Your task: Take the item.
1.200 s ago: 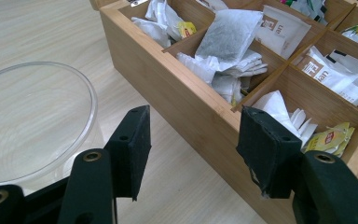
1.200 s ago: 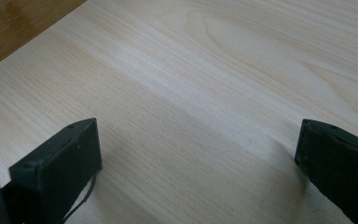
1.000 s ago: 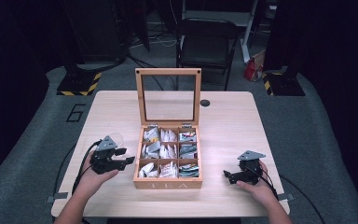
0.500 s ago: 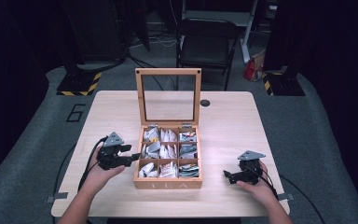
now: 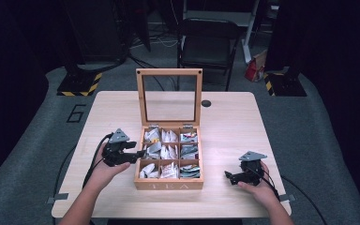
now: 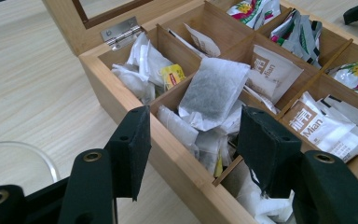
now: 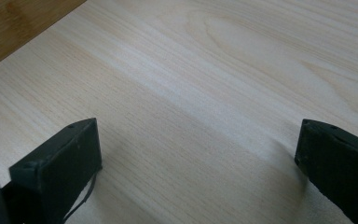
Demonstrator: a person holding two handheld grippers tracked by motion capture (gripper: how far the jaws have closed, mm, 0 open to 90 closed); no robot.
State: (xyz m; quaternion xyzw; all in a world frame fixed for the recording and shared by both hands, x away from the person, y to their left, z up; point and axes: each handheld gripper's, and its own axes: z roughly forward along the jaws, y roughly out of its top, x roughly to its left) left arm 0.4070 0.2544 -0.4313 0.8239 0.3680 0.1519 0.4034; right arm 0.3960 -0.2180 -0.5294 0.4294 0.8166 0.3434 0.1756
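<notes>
Your left gripper (image 5: 135,156) sits with jaws spread and empty at the left wall of the tea box (image 5: 168,183), aimed at a flat tea bag (image 6: 209,91) tilted in the middle-row compartment. The box's nine compartments hold paper sachets, and its glass lid (image 5: 169,96) stands upright at the back. Your right gripper (image 5: 228,177) rests wide open and empty on the counter (image 5: 229,126), well right of the box.

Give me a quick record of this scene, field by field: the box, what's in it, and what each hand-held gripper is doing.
surface: light wooden table
box: wooden tea box, nine compartments, glass lid standing open
contents: tea bags, including an unwrapped tea bag in the middle-left compartment
left hand-held gripper: open, at the box's left wall, jaws aimed at that tea bag
right hand-held gripper: open, low over bare table right of the box
also: clear glass rim left of the box
</notes>
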